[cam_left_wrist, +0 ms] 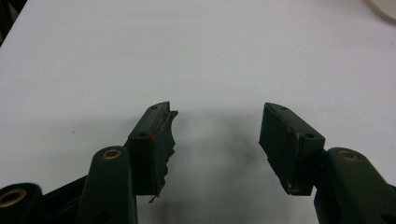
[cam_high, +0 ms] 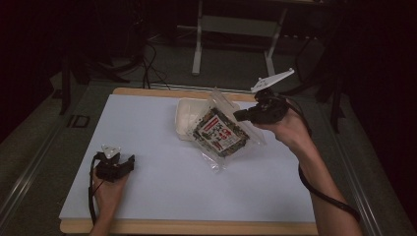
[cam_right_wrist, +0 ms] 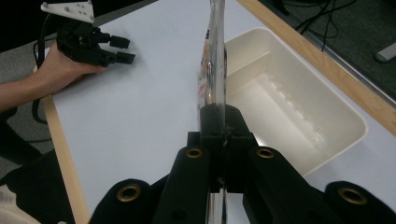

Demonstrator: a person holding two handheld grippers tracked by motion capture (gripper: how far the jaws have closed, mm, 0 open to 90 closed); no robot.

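Right hand-held gripper (cam_high: pixel 239 115) clamped on clear packet (cam_high: pixel 222 132), red-and-white label unreadable, left hand-held gripper (cam_high: pixel 129 161) released

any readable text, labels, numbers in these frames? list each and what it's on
None can be read.
Clear packet held by the right gripper: a printed label with a red band and dark and white marks, too small and blurred to read.
White tray, table, left gripper: no print visible.
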